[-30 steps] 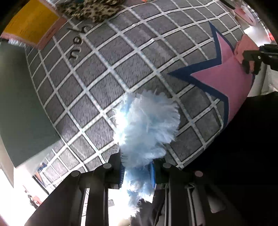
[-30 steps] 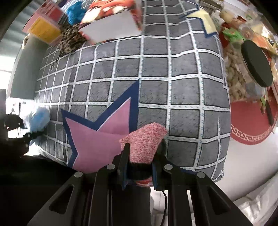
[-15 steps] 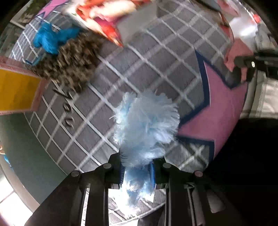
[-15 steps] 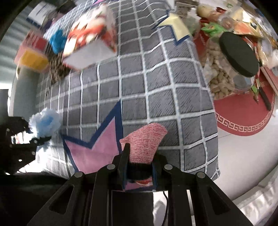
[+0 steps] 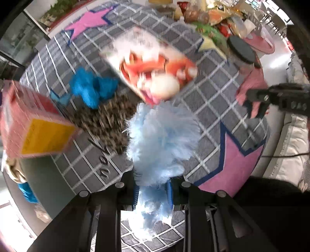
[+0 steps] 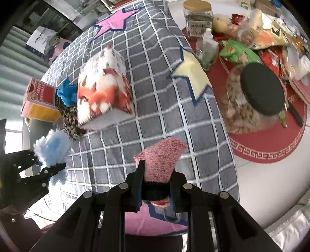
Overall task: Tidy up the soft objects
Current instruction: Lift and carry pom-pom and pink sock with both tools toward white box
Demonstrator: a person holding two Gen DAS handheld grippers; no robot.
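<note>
Left gripper (image 5: 153,191), pinching the pale blue fluffy thing (image 5: 160,139), hangs nearer the printed box (image 5: 153,69) than the right gripper (image 6: 156,186), pinching the pink knit piece (image 6: 160,157).

Black-lidded jar (image 6: 250,100) on red mat (image 6: 271,147); snack packets (image 6: 238,51) behind; yellow-ended box (image 6: 38,100) left.

Both claws raised and shifted: left claw (image 5: 153,191) now views printed box (image 5: 155,71), blue cloth (image 5: 93,87) upper left; right view gains jars (image 6: 197,17) upper right.
</note>
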